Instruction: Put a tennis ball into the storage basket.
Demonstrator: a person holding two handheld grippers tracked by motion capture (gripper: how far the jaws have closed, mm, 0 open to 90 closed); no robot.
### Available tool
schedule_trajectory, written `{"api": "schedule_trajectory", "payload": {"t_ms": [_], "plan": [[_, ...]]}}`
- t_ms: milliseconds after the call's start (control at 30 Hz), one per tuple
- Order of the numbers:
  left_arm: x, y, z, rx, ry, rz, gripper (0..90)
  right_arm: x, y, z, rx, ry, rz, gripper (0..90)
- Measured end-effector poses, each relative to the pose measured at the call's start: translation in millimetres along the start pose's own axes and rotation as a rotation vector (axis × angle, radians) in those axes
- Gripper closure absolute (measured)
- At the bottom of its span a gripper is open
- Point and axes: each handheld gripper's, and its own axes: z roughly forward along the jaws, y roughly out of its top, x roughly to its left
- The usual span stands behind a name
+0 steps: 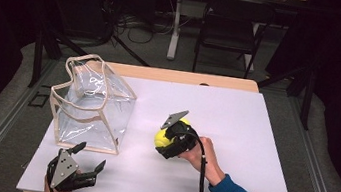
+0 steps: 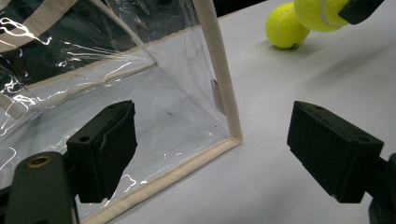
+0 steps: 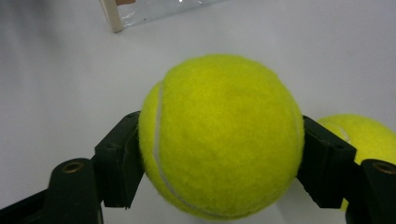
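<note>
My right gripper (image 3: 222,158) is shut on a yellow tennis ball (image 3: 222,135), one black pad on each side of it. In the high view that gripper (image 1: 168,137) holds the ball (image 1: 160,137) just above the white table top, mid-table. A second tennis ball (image 3: 369,135) lies on the table close behind the held one (image 2: 322,14), and the left gripper view has it (image 2: 283,29) at the top. A clear plastic bag (image 1: 91,105) with cream trim stands open at the left. My left gripper (image 1: 91,156) is open in front of the bag's near corner (image 2: 229,116), with nothing between its jaws.
The white sheet (image 1: 253,138) covers most of the wooden table. Bare surface lies right of the balls and between the bag and the balls. A dark chair (image 1: 231,29) and a table leg (image 1: 175,26) stand on the floor beyond the far edge.
</note>
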Motion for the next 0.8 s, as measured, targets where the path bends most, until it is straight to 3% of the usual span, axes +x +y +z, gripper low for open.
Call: {"api": "schedule_trajectory", "payload": {"t_ms": [800], "plan": [[0.4,0.5,-0.5,-0.005,0.004,-0.001,16.1,-5.9,17.7,2.7,-0.026,-0.006,-0.002,25.9]]}}
